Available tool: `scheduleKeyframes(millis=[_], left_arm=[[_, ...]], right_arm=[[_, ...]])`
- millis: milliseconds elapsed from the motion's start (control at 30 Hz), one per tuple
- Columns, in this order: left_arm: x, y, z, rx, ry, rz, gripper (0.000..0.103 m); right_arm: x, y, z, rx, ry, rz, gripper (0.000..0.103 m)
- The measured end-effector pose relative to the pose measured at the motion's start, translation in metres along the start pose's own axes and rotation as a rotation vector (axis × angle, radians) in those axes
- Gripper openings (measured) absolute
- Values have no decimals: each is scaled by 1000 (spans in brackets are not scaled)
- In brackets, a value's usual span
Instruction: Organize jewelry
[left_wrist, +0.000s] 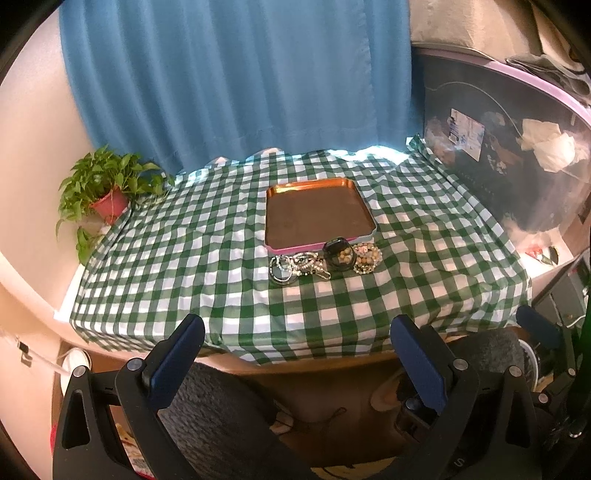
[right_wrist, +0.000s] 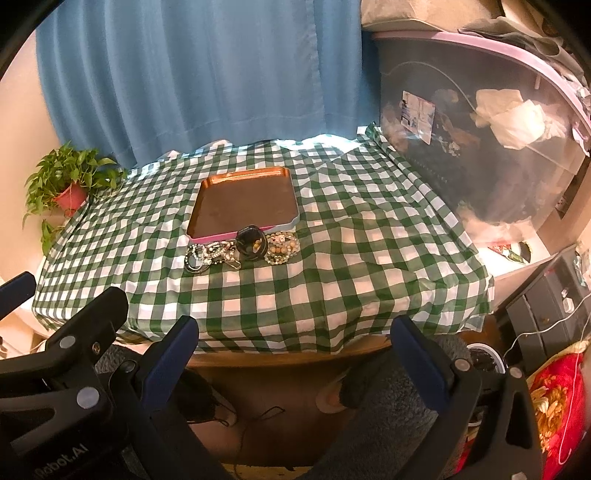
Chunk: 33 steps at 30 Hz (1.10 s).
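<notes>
A copper-coloured tray with a pink front rim lies on the green-checked tablecloth; it also shows in the right wrist view. In front of it lies a heap of jewelry: dark bangles, beaded bracelets and a black ring-shaped piece. The heap appears in the right wrist view too. My left gripper is open and empty, held before the table's near edge. My right gripper is open and empty, also short of the table edge, with the left gripper's body at its left.
A potted plant stands at the table's back left corner. A blue curtain hangs behind. A large clear storage bin with a pink lid stands along the right side. Cables and a drawer unit sit low right.
</notes>
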<state>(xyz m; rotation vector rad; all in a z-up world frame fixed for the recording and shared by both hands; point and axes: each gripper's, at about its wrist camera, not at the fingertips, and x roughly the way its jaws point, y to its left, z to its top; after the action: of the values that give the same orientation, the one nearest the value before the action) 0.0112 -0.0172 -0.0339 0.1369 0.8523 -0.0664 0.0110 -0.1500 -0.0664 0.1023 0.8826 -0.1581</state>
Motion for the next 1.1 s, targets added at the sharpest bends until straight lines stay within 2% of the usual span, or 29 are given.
scheduleKeyframes(millis=[433,767,867,1033,1067,1100], left_arm=[[8,9,-3,0,13,2,100],[64,10,-1,-28,56,-9,100],[84,12,-3,-57,31,-43,100],[125,24,-7,-36,-63,-206,100],[134,27,-5,-37,-67,-211,100],[145,30,-1,-51,-69,-184,100]], right_arm=[[13,1,-7,-11,22,16,103],[57,5,-2,-38,72,10,103],[73,8,0,-49,59,13,103],[104,13,0,-100,-25,29,103],[112,10,0,-103,-44,54,103],[121,6,2,-99,-56,95,103]])
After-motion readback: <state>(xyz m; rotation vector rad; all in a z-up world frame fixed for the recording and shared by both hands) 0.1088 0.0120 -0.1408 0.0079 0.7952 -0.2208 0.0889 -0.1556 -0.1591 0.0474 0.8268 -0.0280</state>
